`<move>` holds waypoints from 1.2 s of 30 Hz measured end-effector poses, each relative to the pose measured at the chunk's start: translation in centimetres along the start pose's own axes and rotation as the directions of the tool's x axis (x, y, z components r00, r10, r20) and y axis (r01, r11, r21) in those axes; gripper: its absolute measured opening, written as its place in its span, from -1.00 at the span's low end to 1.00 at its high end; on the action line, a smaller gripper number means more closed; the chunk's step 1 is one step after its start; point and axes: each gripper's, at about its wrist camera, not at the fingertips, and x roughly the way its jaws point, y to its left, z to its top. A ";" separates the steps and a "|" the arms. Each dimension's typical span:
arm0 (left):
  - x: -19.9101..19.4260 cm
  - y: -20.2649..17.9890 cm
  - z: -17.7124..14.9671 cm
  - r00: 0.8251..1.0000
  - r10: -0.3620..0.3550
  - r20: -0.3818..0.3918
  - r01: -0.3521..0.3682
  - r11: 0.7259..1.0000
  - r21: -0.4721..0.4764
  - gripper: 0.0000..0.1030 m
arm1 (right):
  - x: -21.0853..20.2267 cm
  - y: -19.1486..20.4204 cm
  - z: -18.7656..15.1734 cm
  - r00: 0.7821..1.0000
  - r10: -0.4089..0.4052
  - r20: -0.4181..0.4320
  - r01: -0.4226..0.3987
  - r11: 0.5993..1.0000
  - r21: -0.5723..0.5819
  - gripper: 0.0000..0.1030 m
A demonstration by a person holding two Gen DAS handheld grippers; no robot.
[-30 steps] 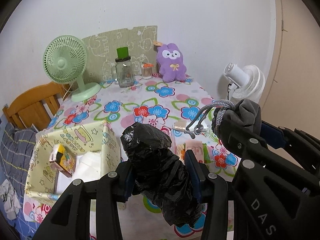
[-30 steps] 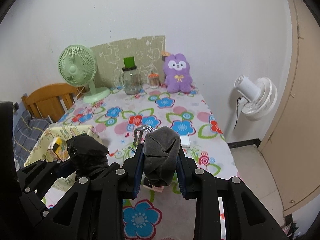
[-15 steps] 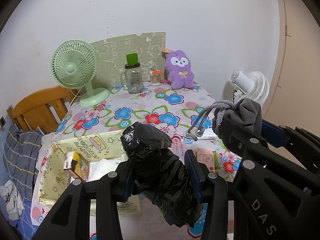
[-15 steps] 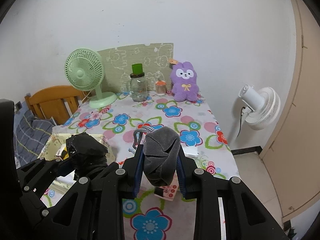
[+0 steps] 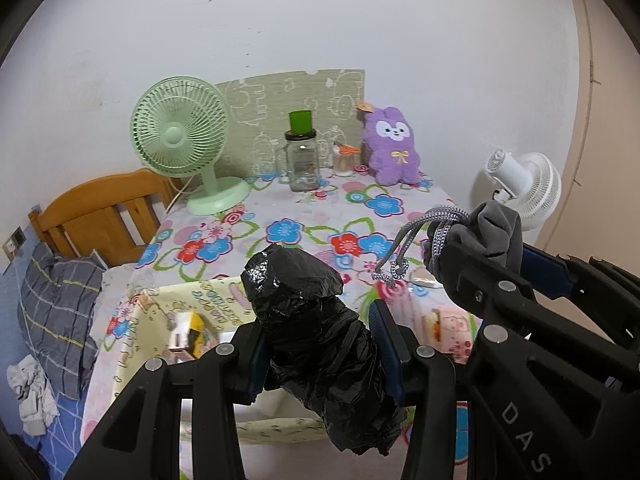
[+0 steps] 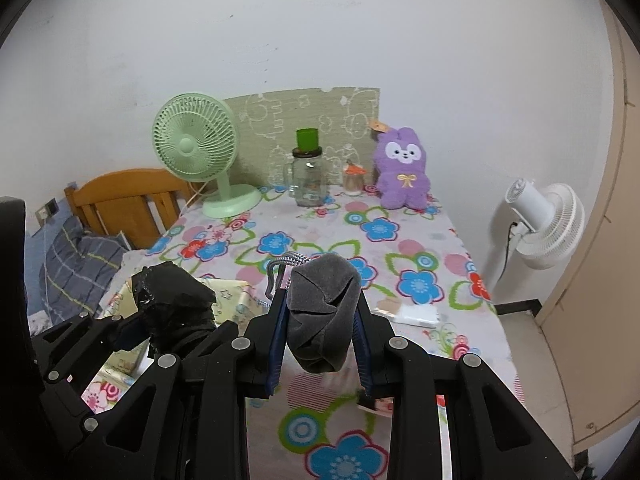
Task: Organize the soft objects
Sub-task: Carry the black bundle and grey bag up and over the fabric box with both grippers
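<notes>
Left gripper [image 5: 318, 344] fingers clamp crumpled black plastic bundle [image 5: 316, 332]; right gripper [image 6: 320, 334] fingers clamp grey drawstring pouch [image 6: 322, 312]; both above near tabletop [image 6: 280, 224] edge, yellow patterned box [image 5: 208, 300] near-left holding small carton [image 5: 186, 334].

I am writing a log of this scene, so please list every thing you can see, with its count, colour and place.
plastic bundle: 1, black, in left gripper
pouch: 1, grey, corded, in right gripper
box: 1, yellow patterned, table's near left
table: 1, flowered cloth
desk fan: 1, green, back left
jar: 1, clear, green cap, back
plush toy: 1, purple, back right
floor fan: 1, white, beside table
chair: 1, wooden, left
left gripper: 1, black
right gripper: 1, black
</notes>
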 end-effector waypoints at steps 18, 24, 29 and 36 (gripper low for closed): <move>1.0 5.2 -0.4 0.998 0.068 -0.012 -0.068 0.997 -0.040 -0.08 | 2.8 5.0 0.6 0.997 0.072 -0.034 -0.073 0.996 -0.053 -0.35; 1.5 6.5 -1.0 0.996 0.085 -0.030 -0.086 0.995 -0.053 -0.08 | 3.9 6.6 0.5 0.994 0.095 -0.056 -0.098 0.993 -0.067 -0.35; 2.1 7.8 -1.5 0.993 0.101 -0.052 -0.105 0.992 -0.064 -0.07 | 4.8 7.8 0.3 0.990 0.115 -0.076 -0.121 0.989 -0.081 -0.35; 2.9 9.5 -2.4 0.988 0.130 -0.083 -0.138 0.987 -0.087 -0.07 | 6.2 9.8 -0.1 0.982 0.153 -0.108 -0.164 0.982 -0.098 -0.36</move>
